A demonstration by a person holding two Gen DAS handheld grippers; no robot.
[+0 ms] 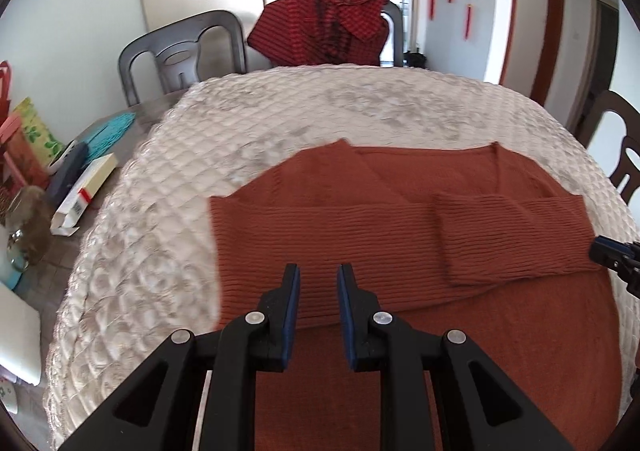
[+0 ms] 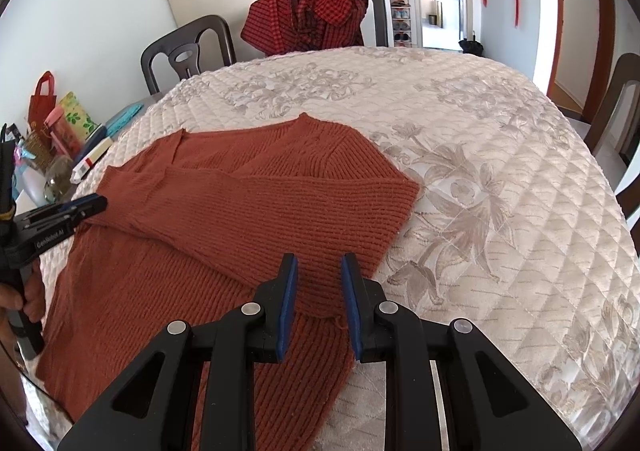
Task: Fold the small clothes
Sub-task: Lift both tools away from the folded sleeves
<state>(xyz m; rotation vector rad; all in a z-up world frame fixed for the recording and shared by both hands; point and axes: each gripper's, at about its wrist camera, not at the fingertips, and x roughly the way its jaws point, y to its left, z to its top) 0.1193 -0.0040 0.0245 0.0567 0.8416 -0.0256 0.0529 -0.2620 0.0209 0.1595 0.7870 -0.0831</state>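
Observation:
A rust-red ribbed knit sweater [image 1: 360, 227] lies flat on the quilted cream table cover [image 1: 248, 123], both sleeves folded across its body. My left gripper [image 1: 318, 275] is open and empty, hovering just above the sweater's left side. In the right wrist view the same sweater [image 2: 248, 211] lies left of centre. My right gripper [image 2: 320, 265] is open and empty above the sweater's lower right edge. The left gripper [image 2: 94, 203] also shows there at the sweater's left edge; the right gripper's tip [image 1: 608, 249] shows at the right edge of the left wrist view.
A red checked garment [image 2: 308, 15] hangs over a dark chair at the table's far side. More chairs [image 2: 188, 51] stand around. Boxes, bags and a jar [image 1: 28, 219] crowd the table's left end. The cover [image 2: 500, 179] spreads to the right.

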